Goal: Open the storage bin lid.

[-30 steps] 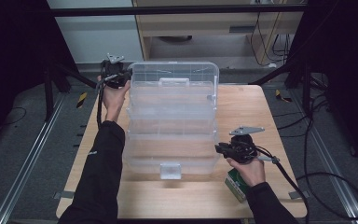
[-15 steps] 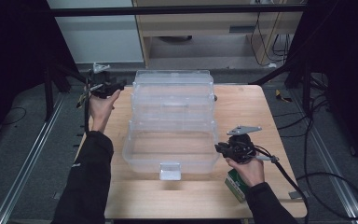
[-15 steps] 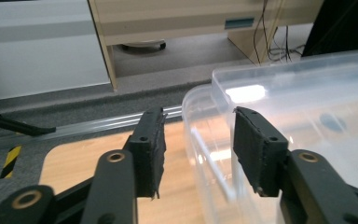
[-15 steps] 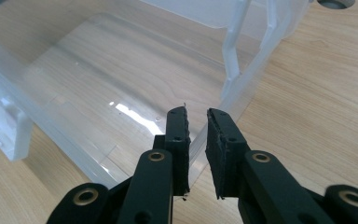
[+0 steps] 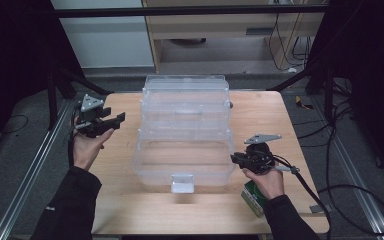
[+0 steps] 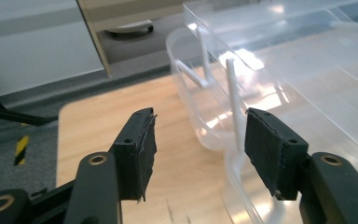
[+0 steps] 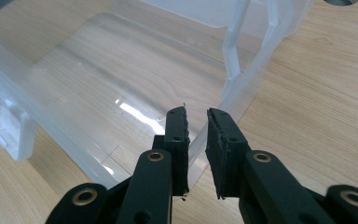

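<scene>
A clear plastic tiered box (image 5: pixel 185 115) stands open in the middle of the wooden table (image 5: pixel 260 115), its upper trays set back over the lower tray (image 5: pixel 182 160). My left gripper (image 5: pixel 115 119) hovers left of the box, apart from it. Its jaws have just been opening and stand open with nothing between them (image 6: pixel 200 140); the box's hinge arms (image 6: pixel 233 93) lie beyond. My right gripper (image 5: pixel 234 158) is at the lower tray's right front corner, shut on the tray's clear rim (image 7: pixel 196 119).
A white latch (image 5: pixel 182 183) sits at the front of the lower tray. A small green box (image 5: pixel 254 197) lies on the table under the right hand. Black frame legs and cables run along the floor on both sides.
My left gripper let go of the upper tray's back left corner, moved left and toward the person, and its jaws opened. The right gripper kept still.
</scene>
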A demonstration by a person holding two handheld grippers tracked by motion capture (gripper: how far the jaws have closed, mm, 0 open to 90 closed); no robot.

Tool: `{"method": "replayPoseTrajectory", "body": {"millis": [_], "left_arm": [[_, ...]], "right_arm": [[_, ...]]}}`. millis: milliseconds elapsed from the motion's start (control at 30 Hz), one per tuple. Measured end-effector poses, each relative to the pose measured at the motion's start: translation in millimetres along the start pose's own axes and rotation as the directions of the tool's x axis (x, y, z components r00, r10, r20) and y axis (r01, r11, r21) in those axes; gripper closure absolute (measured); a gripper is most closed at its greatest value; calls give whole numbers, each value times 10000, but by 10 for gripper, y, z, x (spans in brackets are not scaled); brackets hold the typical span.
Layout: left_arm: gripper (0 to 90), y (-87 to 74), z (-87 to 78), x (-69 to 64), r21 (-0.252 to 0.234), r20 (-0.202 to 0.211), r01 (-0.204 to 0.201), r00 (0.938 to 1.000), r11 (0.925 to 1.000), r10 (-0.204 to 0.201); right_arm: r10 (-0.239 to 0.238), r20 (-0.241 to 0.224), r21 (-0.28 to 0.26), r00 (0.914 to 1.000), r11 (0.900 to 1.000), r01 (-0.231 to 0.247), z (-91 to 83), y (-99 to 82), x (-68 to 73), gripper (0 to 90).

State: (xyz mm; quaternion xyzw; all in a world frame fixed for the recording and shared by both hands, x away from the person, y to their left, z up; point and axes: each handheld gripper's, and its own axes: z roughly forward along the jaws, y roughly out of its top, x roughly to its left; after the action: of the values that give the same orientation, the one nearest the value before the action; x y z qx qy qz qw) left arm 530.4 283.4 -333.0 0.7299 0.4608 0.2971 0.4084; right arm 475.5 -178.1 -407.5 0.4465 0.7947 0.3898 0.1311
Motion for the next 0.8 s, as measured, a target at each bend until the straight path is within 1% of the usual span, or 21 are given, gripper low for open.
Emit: {"method": "replayPoseTrajectory", "body": {"millis": [133, 200, 300, 333, 367, 400, 467, 500, 533, 600, 633, 700, 800], "left_arm": [[424, -193, -101, -77, 178, 247, 35, 9997, 9998, -40], [427, -293, -127, -123, 321, 293, 6, 9996, 9995, -16], [437, -429, -138, -194, 496, 483, 20, 9988, 9988, -44], [441, -429, -138, -194, 496, 483, 20, 9988, 9988, -44], [445, -514, -133, -241, 573, 630, 20, 9980, 9984, -56], [446, -555, -121, -267, 616, 694, 25, 9976, 9981, -68], [449, -613, -100, -298, 810, 744, -109, 9972, 9967, 48], [449, -632, -94, -306, 876, 698, -180, 9975, 9960, 119], [450, -650, -97, -306, 819, 615, -168, 9980, 9965, 118], [452, -684, -107, -290, 805, 609, -78, 9981, 9967, 28], [451, -703, -114, -281, 732, 521, -112, 9986, 9973, 74], [440, -748, -137, -250, 700, 459, -39, 9989, 9975, 7], [423, -833, -161, -214, 620, 270, -33, 9996, 9981, 17]], "right_arm": [[24, 0, 9, 10000, 10000, -24, 0, 2, 0, 785], [47, 9, 21, 10000, 10000, -47, 0, 4, 3, 785], [69, 20, 36, 10000, 10000, -69, 0, 5, 5, 786], [69, 23, 31, 10000, 10000, -69, 0, 5, 5, 786], [74, 26, 29, 10000, 10000, -74, 0, 5, 6, 786], [78, 31, 29, 10000, 10000, -78, 0, 5, 6, 786], [86, 38, 34, 10000, 10000, -86, 1, 5, 5, 786], [89, 38, 34, 10000, 10000, -89, 1, 5, 5, 786], [93, 42, 28, 9999, 10000, -93, 1, 4, 6, 786], [94, 53, 12, 9999, 10000, -94, 0, 3, 9, 786], [72, 60, 4, 10000, 10000, -72, 2, 4, 8, 786], [86, 79, 19, 9999, 10000, -87, 2, 7, 13, 785], [-28, 184, -5, 9998, 10000, 29, 2, 7, 25, 774]]}}
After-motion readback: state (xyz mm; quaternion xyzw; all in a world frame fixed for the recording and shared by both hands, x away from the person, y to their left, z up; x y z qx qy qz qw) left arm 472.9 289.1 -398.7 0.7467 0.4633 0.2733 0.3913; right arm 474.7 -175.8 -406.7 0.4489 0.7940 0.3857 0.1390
